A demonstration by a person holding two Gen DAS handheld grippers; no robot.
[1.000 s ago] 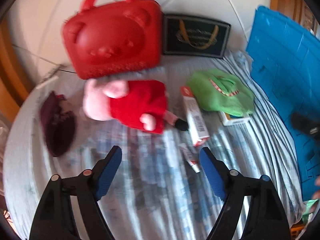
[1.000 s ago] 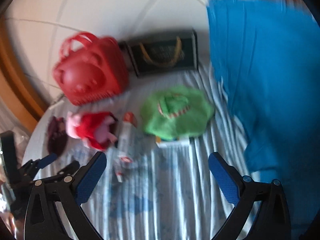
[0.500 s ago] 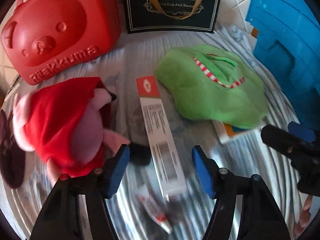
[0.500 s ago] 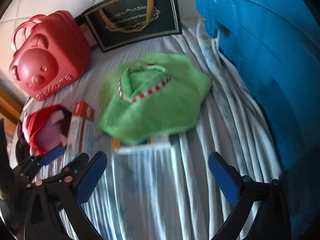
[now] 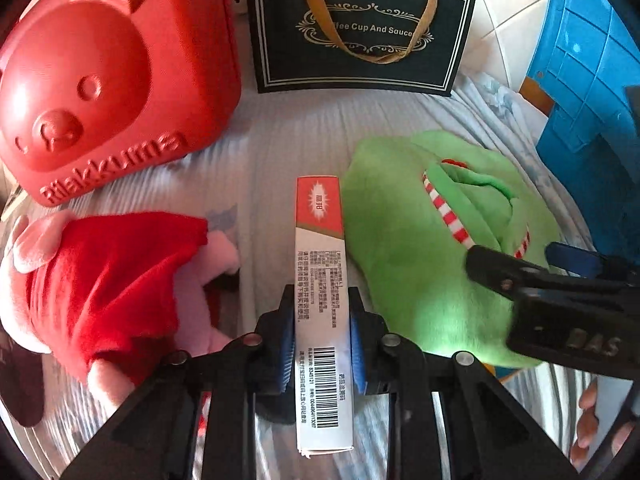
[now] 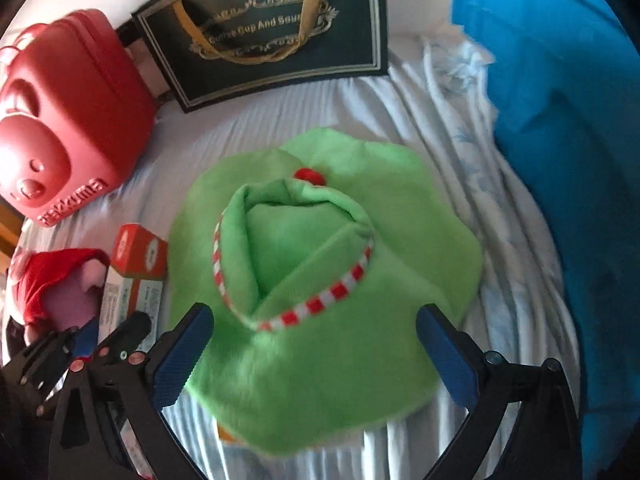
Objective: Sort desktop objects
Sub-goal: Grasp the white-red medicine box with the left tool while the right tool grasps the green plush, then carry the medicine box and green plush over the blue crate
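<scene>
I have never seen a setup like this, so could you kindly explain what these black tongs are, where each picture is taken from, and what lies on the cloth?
A person holds two hand-held grippers, each carrying a camera looking along its fingers. In the left camera's picture, the left gripper has just closed on a long white and red box. In the right camera's picture, the right gripper hangs open over a green plush item. On the striped cloth also lie a pink plush in red, a red bear-faced case and a dark gift bag.
</scene>
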